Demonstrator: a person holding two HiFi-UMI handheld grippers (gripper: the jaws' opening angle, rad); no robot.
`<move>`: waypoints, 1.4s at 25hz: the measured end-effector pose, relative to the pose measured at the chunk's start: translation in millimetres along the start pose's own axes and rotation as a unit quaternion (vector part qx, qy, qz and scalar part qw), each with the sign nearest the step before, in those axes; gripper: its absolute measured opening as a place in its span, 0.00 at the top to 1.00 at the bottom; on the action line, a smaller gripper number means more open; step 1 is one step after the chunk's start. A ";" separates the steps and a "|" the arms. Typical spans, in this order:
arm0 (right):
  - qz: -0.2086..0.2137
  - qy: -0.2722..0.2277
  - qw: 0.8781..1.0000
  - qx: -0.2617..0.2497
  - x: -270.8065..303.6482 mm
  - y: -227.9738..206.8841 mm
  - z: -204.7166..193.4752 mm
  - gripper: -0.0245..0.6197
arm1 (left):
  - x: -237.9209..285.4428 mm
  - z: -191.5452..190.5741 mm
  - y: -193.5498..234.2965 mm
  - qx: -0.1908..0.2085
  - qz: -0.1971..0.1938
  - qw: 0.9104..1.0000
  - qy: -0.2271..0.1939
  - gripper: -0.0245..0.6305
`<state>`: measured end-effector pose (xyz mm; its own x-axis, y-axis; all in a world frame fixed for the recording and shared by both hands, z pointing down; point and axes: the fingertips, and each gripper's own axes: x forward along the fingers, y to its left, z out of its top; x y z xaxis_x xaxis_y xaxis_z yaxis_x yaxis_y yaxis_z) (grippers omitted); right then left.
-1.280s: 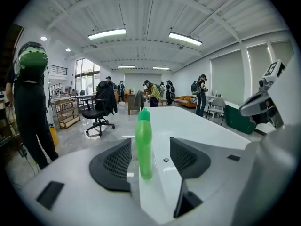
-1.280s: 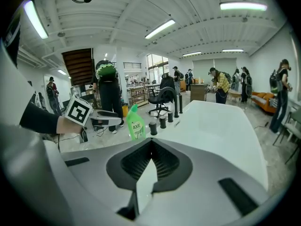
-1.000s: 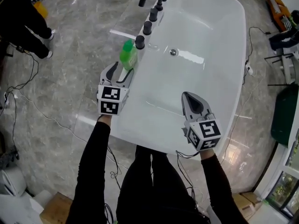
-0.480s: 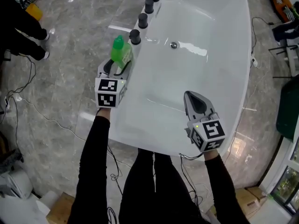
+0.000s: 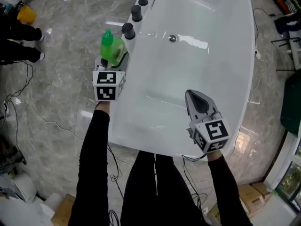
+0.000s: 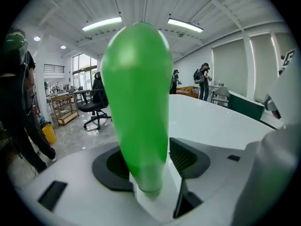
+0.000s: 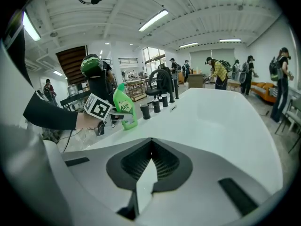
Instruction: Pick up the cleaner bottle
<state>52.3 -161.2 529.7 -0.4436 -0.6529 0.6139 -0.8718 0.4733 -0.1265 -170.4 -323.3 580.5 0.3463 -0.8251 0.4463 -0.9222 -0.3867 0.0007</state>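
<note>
Your left claw [image 5: 112, 61] is clamped on the cleaner bottle [image 5: 110, 50], upright between its jaws (base seemingly resting on the tub [image 5: 155, 142] rim). Grasp made; lift remains. Your right claw [image 5: 192, 97] is pressed together, empty.

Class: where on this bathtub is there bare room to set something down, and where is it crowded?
Bare: the bathtub basin between the drain and the right gripper, and the near rim between the two grippers. Crowded: the left rim, where the left gripper clamps the cleaner bottle next to the row of knobs.
</note>
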 end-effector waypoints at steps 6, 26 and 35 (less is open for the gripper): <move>0.008 0.003 1.000 -0.006 12.8 3.7 -2.4 0.96 | 2.9 2.4 3.0 -0.005 0.012 1.000 -0.016 0.64; 0.007 0.009 1.000 -0.011 25.5 4.9 -2.8 0.96 | -1.9 6.0 -5.6 0.008 -0.013 0.999 -0.043 0.67; 0.004 0.002 1.000 -0.006 18.1 5.2 7.7 0.96 | -18.1 34.5 -24.3 0.024 -0.037 0.997 -0.057 0.67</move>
<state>38.2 -175.1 534.2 -0.4503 -0.6468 0.6156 -0.8654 0.4860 -0.1224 -148.3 -313.2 541.5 0.4334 -0.8338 0.3419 -0.8850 -0.4655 -0.0134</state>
